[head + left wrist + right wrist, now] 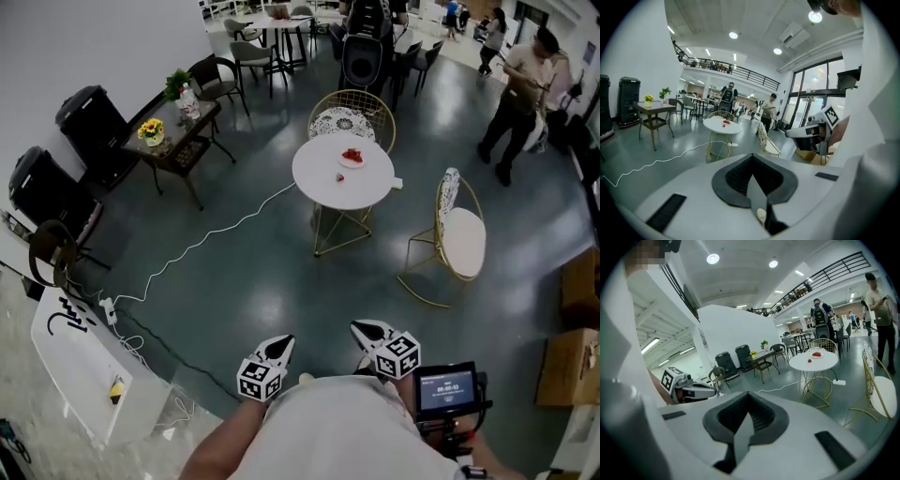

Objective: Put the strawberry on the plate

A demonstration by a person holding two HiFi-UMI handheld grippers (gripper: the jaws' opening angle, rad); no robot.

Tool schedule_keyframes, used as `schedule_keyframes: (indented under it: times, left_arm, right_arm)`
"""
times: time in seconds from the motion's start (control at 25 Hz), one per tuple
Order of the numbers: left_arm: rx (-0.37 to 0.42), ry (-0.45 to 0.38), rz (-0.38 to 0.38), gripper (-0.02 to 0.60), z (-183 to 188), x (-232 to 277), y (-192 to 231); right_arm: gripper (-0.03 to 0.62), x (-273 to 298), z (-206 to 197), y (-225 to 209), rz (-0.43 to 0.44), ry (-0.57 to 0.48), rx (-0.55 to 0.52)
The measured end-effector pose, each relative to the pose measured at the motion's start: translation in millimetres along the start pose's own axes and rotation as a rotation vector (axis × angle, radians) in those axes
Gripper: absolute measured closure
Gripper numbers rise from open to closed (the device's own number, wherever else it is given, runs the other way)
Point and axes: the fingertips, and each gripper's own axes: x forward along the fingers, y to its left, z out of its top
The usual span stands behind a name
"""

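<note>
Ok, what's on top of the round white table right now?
A plate with red fruit sits on the table toward its far side; one loose strawberry lies on the bare top nearer you. How much fruit the plate holds is unclear.

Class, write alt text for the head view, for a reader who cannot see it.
A round white table stands well ahead on a grey floor, bearing a plate with something red and a loose strawberry beside it. At the bottom edge, the left gripper and right gripper sit shut and empty near the person's body.
</note>
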Motion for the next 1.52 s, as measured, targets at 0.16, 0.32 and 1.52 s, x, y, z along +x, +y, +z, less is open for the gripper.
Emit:
schedule_keyframes:
  times: [0.16,0.32,1.52]
  left_arm:
    - [-0.011,0.016,0.011,0.577,-17.0,-18.9,17.0]
    - [-0.032,0.018,0.030,0.577,-22.6,-35.7,31.8]
    - [-0.054,0.021,0.161,0.577,64.7,27.6,208.5]
  right_arm:
    - [0.589,22.6,-13.5,22.2,0.016,0.019,0.001]
    - [0.589,38.4,-10.1,37.6,0.031,0.027,-0.012]
    - [0.589,236.0,93.9,-27.3,0.198,0.067,-0.058]
